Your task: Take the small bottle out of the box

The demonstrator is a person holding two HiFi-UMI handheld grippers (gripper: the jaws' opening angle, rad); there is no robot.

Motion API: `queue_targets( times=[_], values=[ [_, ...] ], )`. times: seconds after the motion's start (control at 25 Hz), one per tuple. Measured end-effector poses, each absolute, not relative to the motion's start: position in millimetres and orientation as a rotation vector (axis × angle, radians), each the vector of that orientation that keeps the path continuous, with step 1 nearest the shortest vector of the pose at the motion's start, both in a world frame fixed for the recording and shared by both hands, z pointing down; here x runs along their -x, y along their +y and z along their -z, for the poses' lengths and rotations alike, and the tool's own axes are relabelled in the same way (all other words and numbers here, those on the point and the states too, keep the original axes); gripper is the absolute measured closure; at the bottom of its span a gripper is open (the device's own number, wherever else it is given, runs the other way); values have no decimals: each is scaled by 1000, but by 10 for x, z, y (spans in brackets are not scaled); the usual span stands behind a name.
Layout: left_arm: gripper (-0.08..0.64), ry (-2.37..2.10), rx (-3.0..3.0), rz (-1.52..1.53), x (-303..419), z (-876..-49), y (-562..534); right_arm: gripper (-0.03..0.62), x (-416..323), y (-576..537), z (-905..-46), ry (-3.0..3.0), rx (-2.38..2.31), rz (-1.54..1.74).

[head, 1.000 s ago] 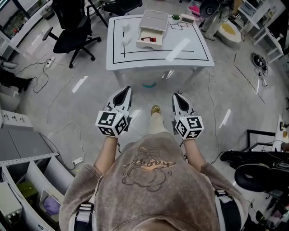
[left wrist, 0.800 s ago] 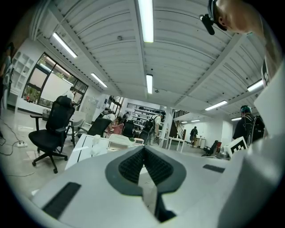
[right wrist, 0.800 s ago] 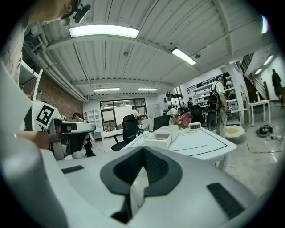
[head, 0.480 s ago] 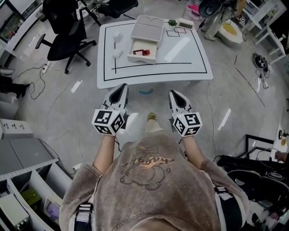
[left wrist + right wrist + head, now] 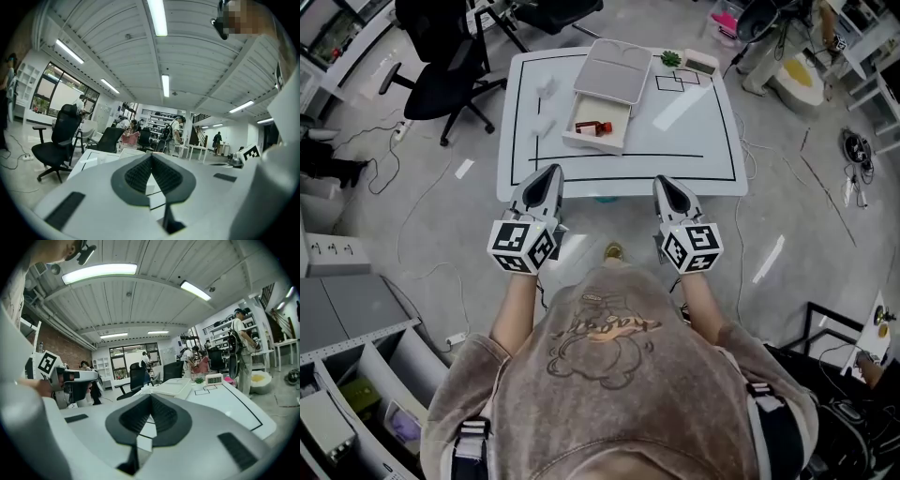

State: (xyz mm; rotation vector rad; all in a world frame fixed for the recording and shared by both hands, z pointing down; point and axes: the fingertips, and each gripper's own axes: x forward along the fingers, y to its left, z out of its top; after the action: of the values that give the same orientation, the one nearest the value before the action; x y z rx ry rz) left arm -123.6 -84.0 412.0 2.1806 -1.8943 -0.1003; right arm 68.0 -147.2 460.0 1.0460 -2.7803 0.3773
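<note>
Small bottle [image 5: 594, 127] lies crosswise in the open box [image 5: 591, 142]. That box sits ahead of my left tongs [image 5: 547, 174], slightly nearer than my right tongs [image 5: 665, 183]; both are closed, empty.

open-plan lab or workshop-style office. bare grey floor [image 5: 811, 211] with loose cables [image 5: 739, 246] and a power strip [image 5: 457, 337]. white table [image 5: 698, 141] marked with black lines; black swivel chair [image 5: 441, 61] at far left. grey storage shelving [image 5: 366, 370] near left. long strip lights [image 5: 157, 18] on a ribbed ceiling. far off, people [image 5: 176, 133] stand among desks, with stocked shelves [image 5: 224, 327] at the right.
</note>
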Motion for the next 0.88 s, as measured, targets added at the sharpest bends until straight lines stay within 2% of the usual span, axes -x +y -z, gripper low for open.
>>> queue_targets(
  times=[0.44,0.88],
  values=[
    [552,-1908,-2147,141,1294,-4096,-1342,600,-540,-2026,-4638,-2810,-943,-371],
    [552,-1802,-2175,193,1498,-4091,-1743,600,-424,-2335,-4606,-2790,-1059,-384]
  ],
)
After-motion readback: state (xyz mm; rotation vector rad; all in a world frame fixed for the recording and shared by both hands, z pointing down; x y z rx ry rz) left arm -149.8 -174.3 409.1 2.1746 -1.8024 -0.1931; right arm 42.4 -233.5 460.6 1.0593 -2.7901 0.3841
